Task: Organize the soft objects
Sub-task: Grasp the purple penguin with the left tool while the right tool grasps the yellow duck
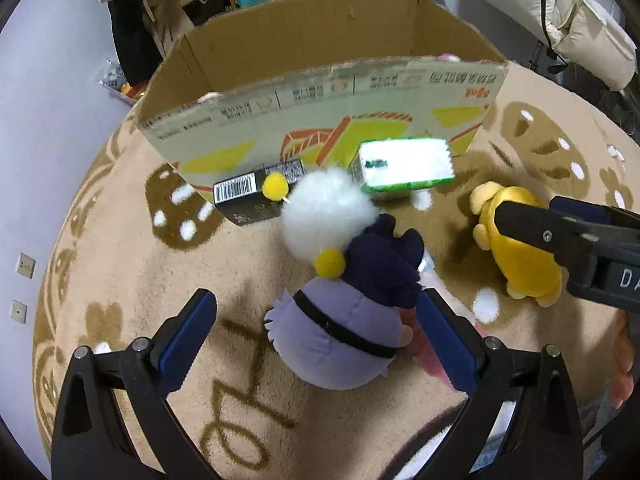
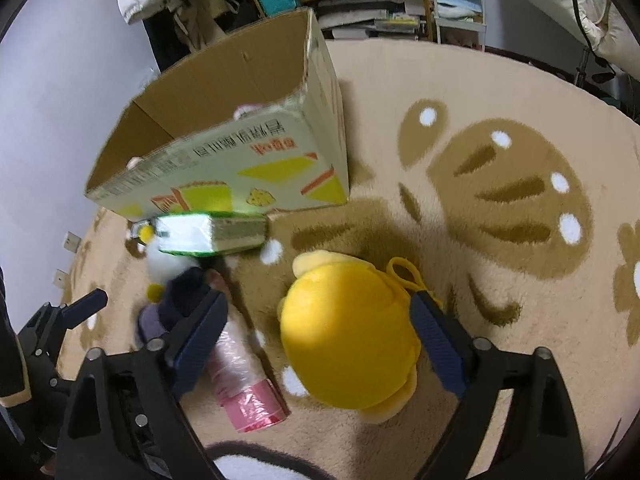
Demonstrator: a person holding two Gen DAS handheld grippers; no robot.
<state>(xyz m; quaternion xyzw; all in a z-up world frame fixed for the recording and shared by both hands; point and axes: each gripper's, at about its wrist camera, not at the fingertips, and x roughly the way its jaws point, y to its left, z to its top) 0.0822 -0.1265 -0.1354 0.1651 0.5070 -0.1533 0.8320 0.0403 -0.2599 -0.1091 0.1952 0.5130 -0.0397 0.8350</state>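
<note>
A plush doll (image 1: 340, 312) with a white fluffy head, navy arms and a lavender body lies on the rug, between the fingers of my left gripper (image 1: 316, 344). That gripper is open, with a wide gap on the doll's left side. A round yellow plush (image 2: 348, 340) lies to the right of it, between the fingers of my right gripper (image 2: 320, 340), which is open too. The right pad sits close against the yellow plush and the left pad stands clear of it. In the left wrist view the yellow plush (image 1: 516, 248) shows partly behind a right gripper finger (image 1: 532, 228).
An open cardboard box (image 1: 320, 92) stands just beyond the toys, with something pink inside (image 2: 246, 110). A green-and-white carton (image 1: 404, 164) and a black barcoded box (image 1: 256, 196) lie against its front. A pink wrapped bottle (image 2: 248, 380) lies between the plushes. The beige patterned rug (image 2: 500, 240) spreads out to the right.
</note>
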